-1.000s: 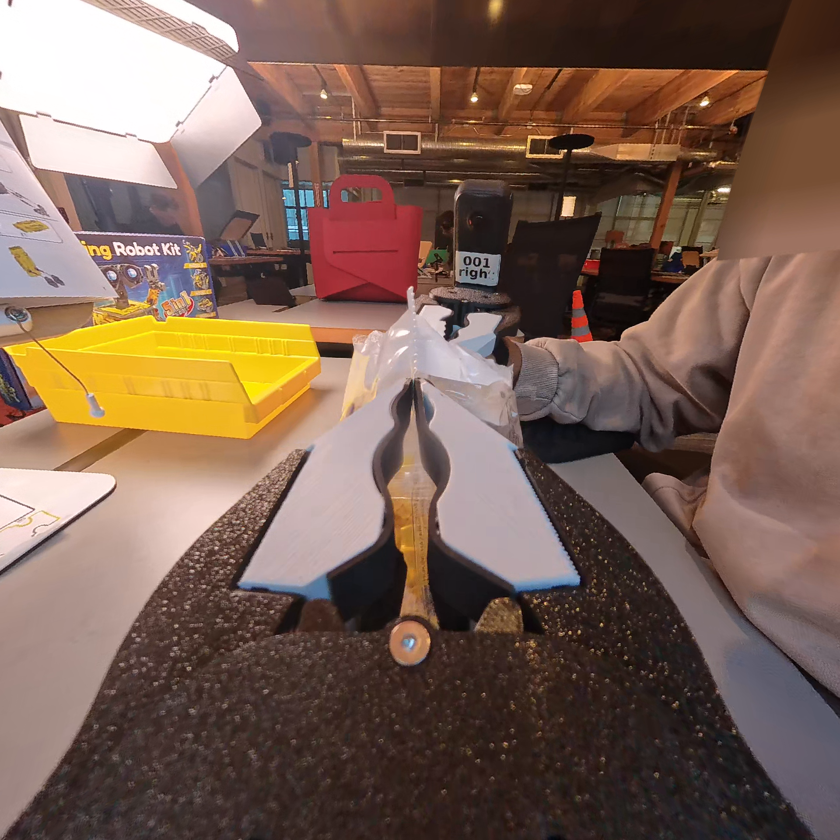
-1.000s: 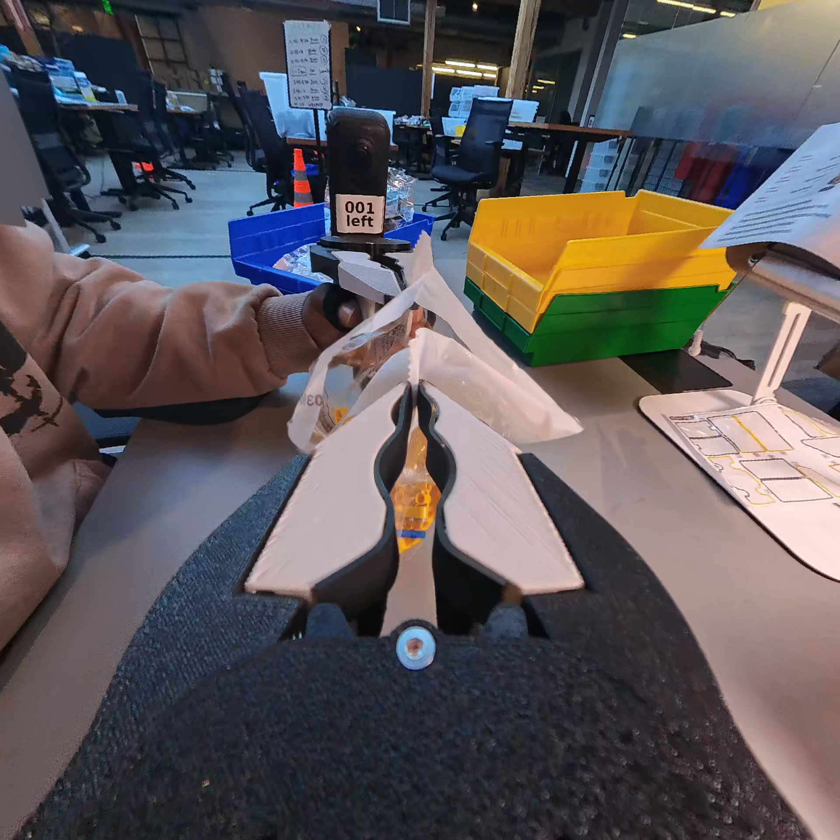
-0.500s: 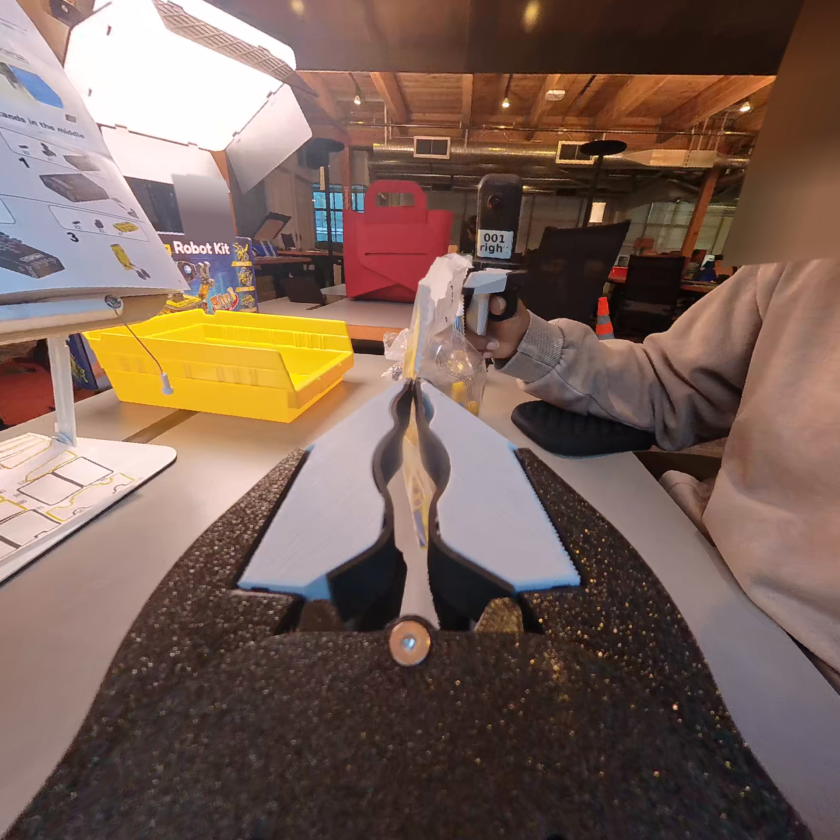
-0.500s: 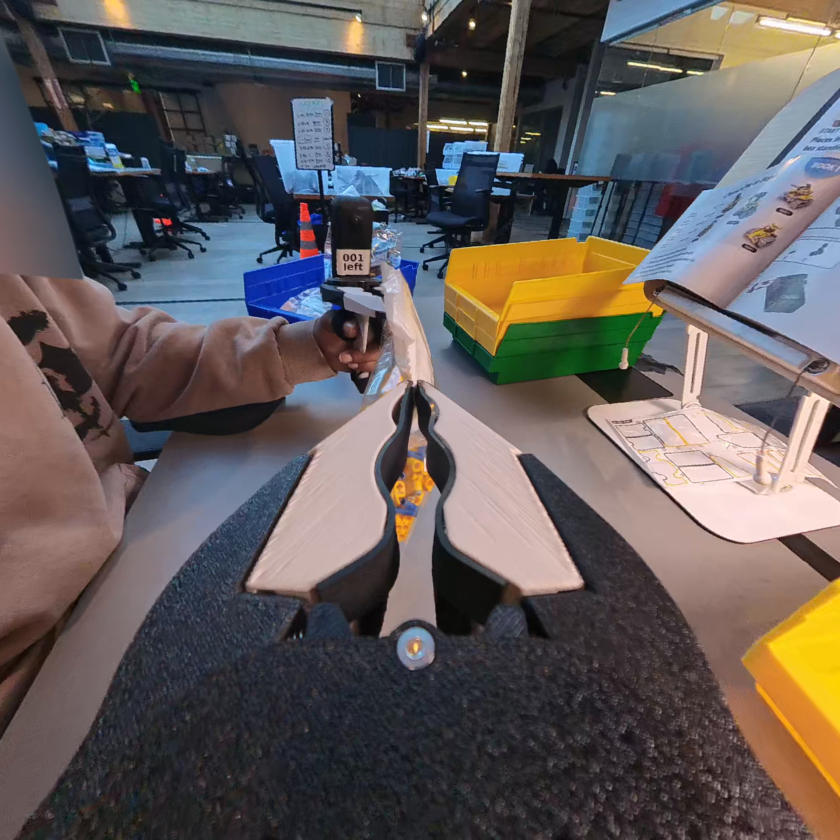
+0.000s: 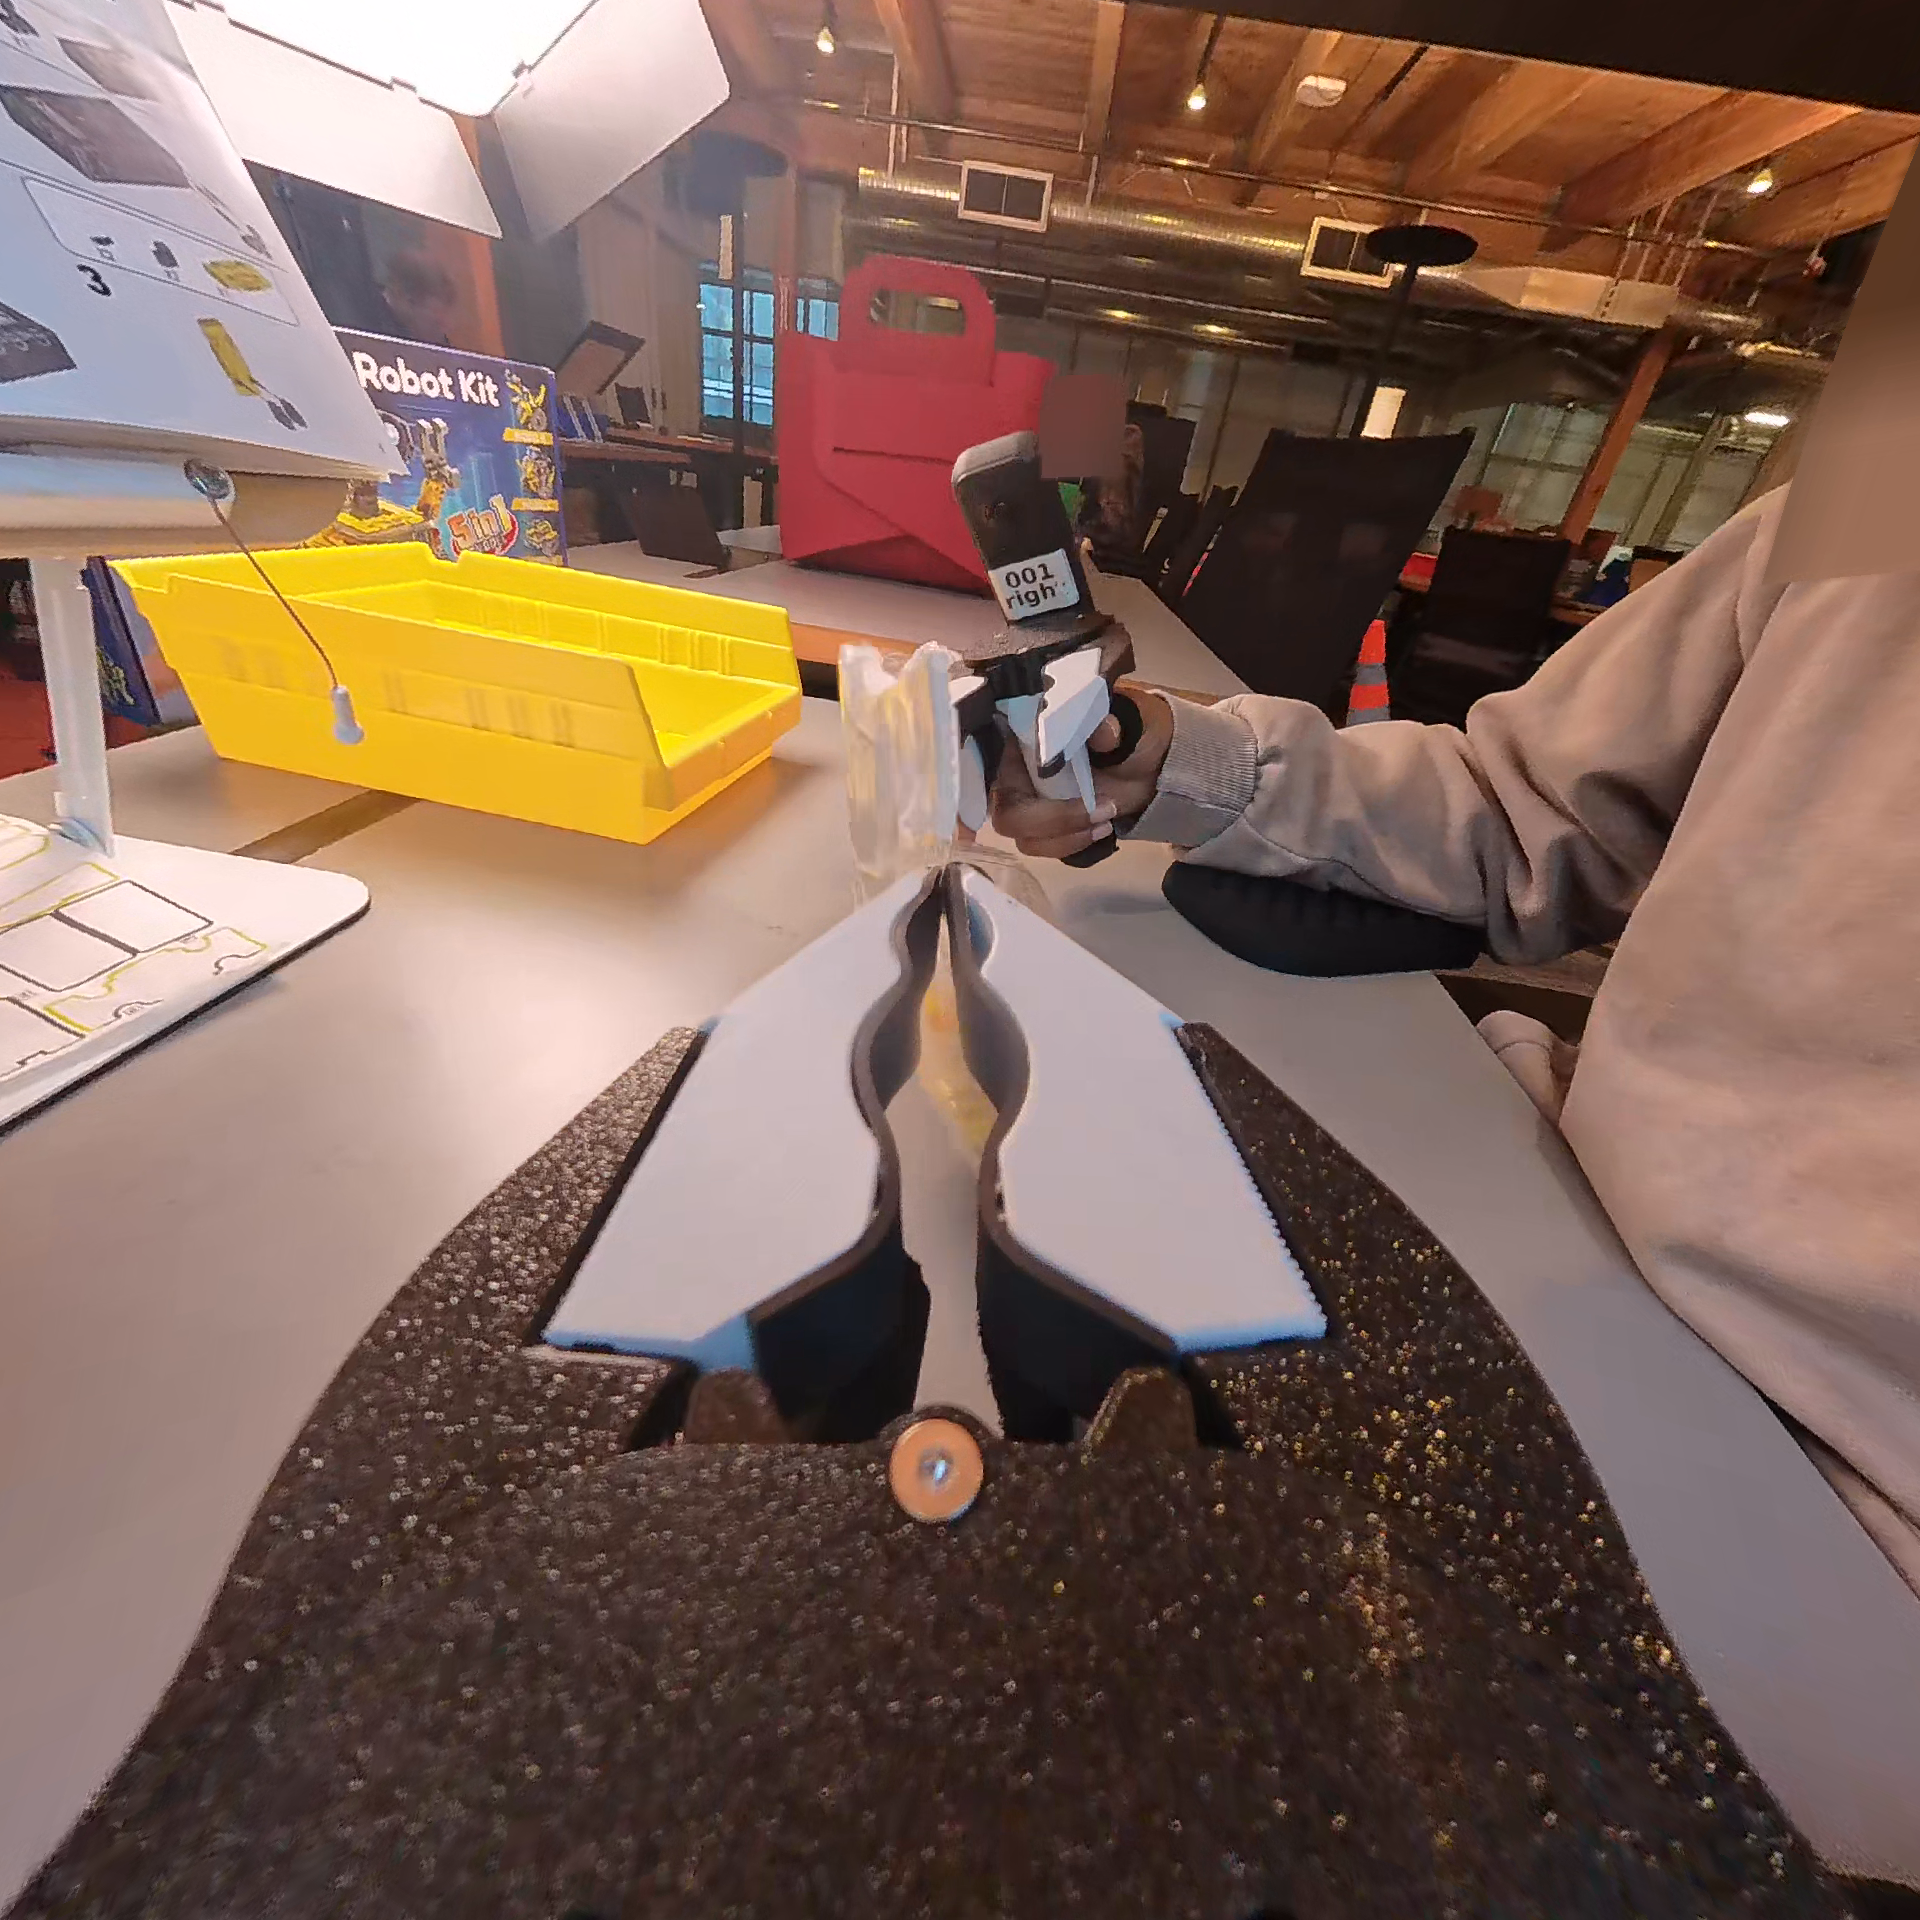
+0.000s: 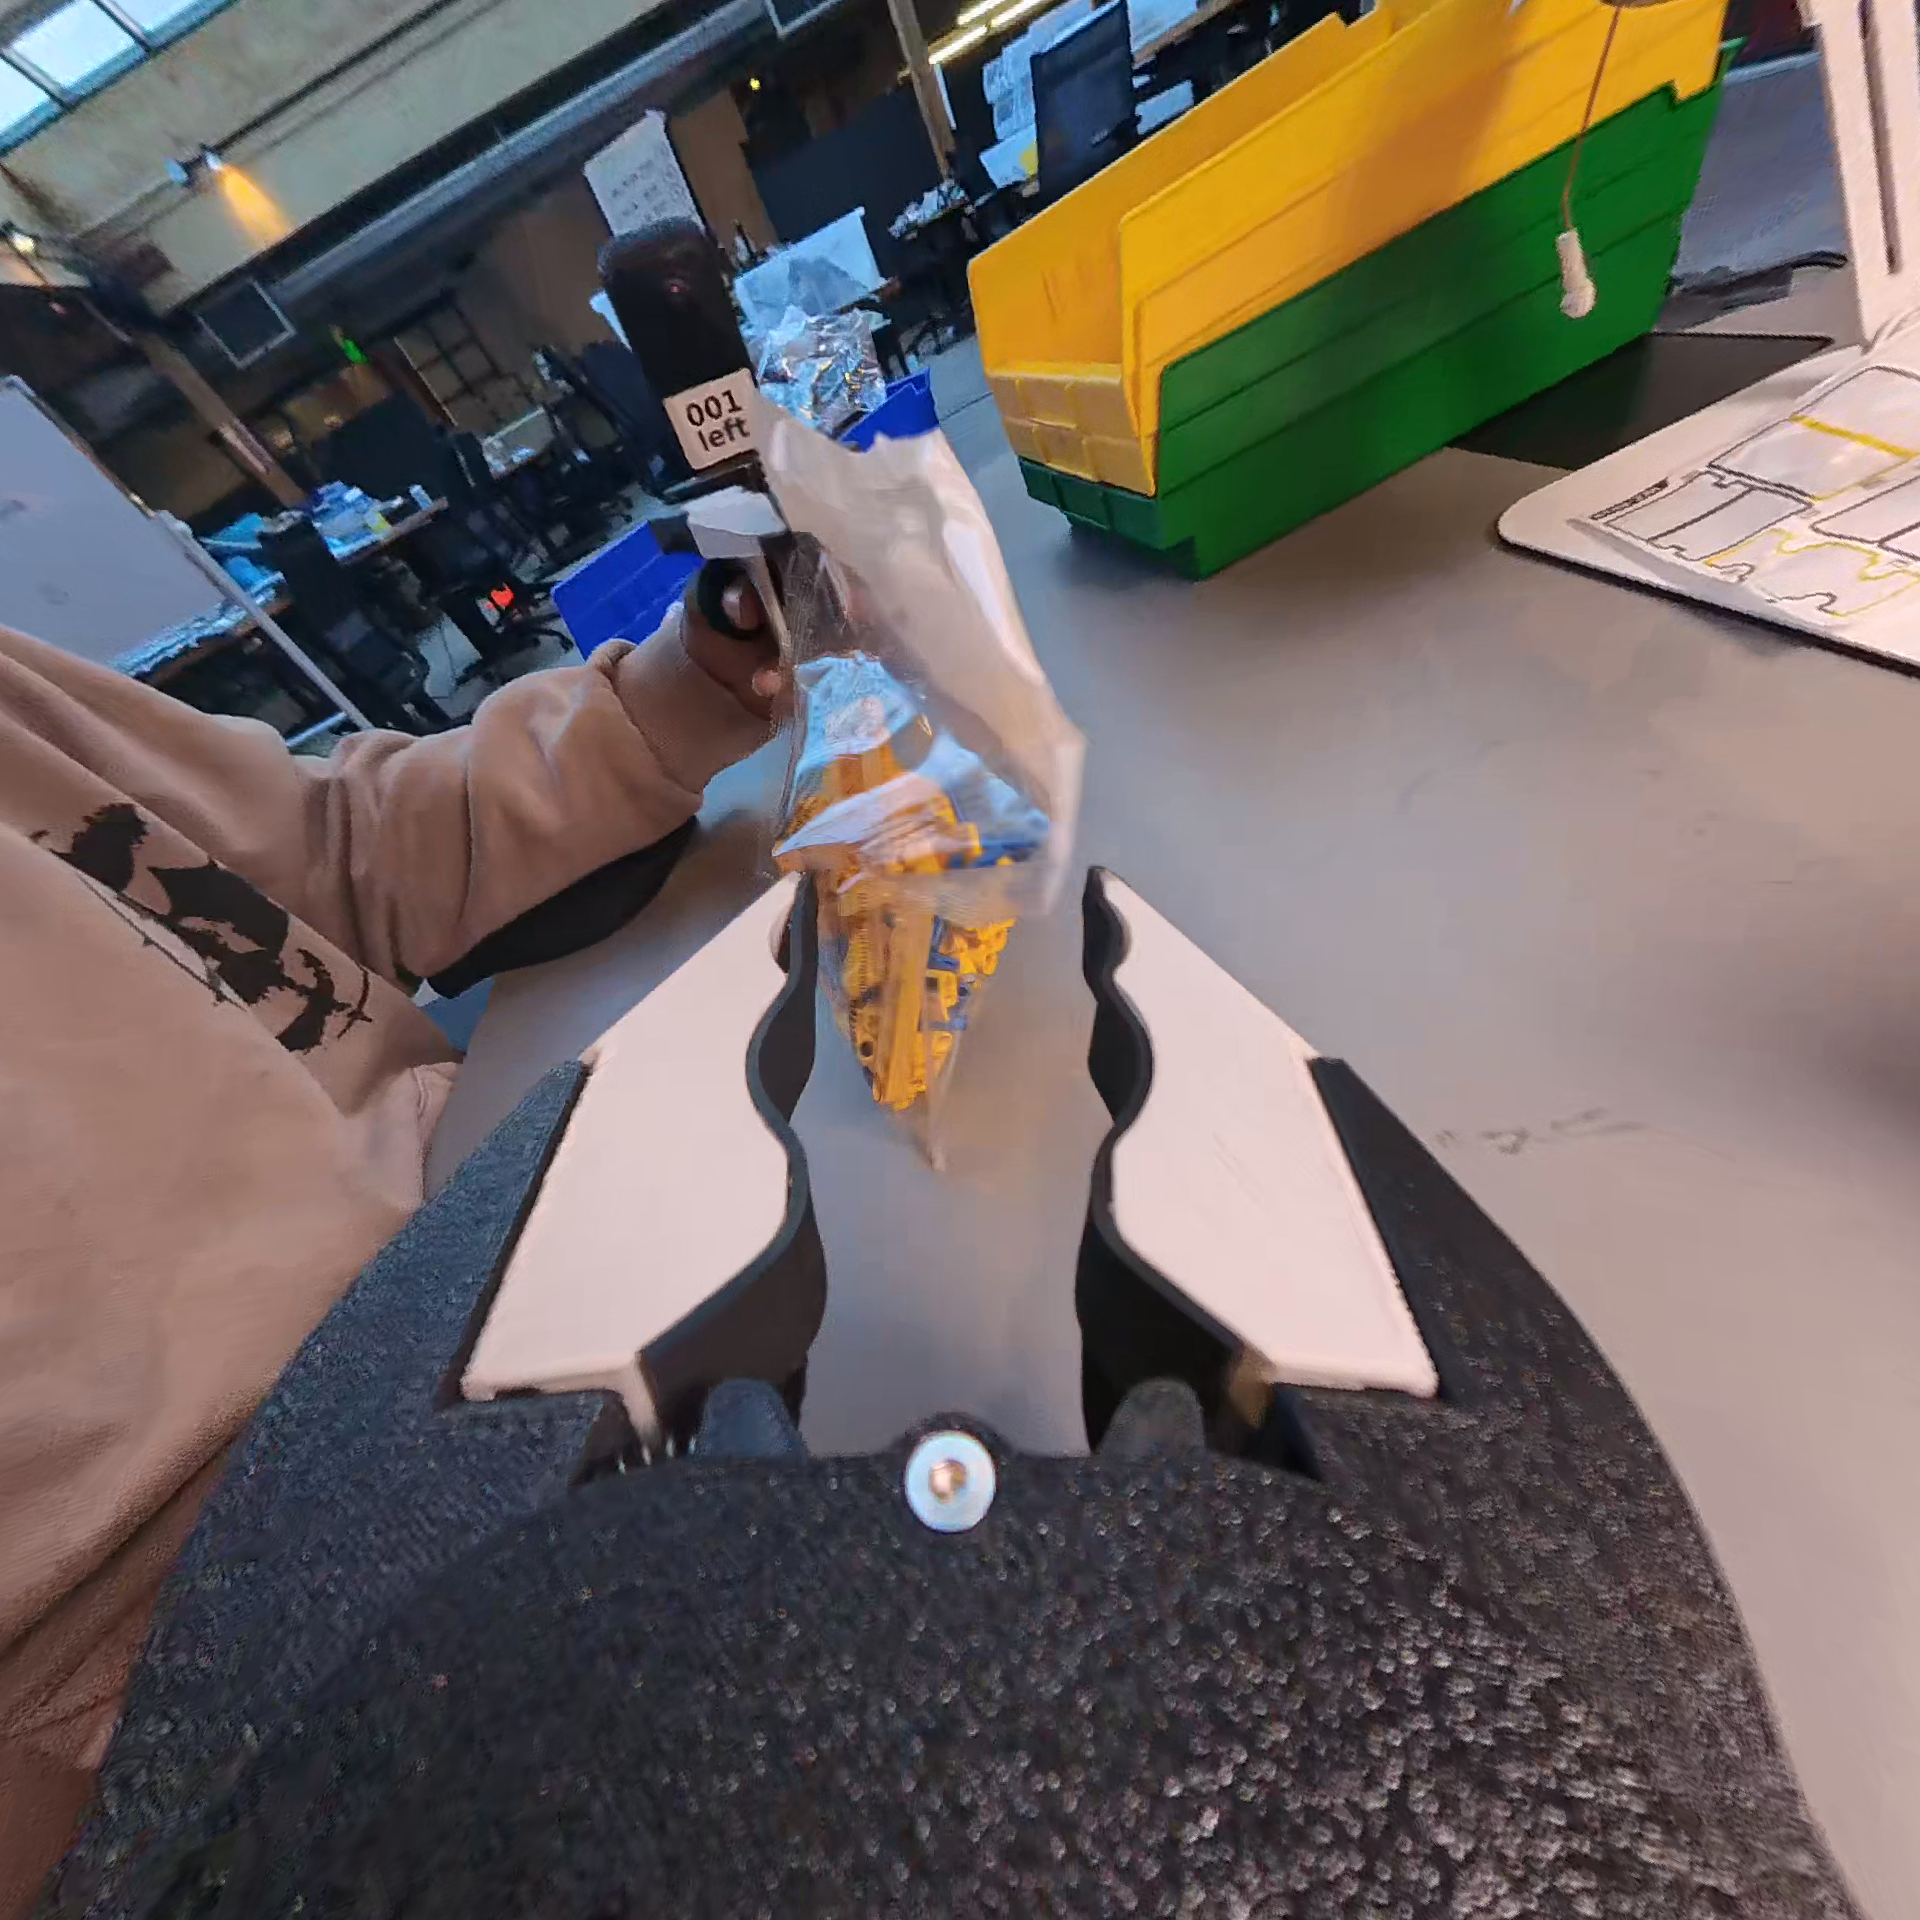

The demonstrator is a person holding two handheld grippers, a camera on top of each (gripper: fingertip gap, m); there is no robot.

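**Bag pinched by left gripper, right gripper spread wide**

Bag (image 6: 914, 790) of yellow and blue plastic pieces hung above the grey table (image 6: 1455, 831), clear film crumpled at its top. The left gripper (image 5: 948, 883) had its fingers pressed together on the film, with a sliver of yellow showing in the narrow slot between them. In the right wrist view that gripper appeared farther off, gripping the bag's upper edge, a hand (image 6: 727, 655) in a beige sleeve around its handle. The right gripper (image 6: 940, 894) stood with its fingers far apart and held nothing; the bag's lower end dangled between the fingertips, nearer the left one, whether touching it I cannot tell. Toward the table's far edge sat a yellow bin (image 5: 468, 665) in the left wrist view. In the right wrist view, a yellow bin stacked in a green one (image 6: 1403, 312) stood near the far right corner, with a white printed mat (image 6: 1766, 520) at the right edge.
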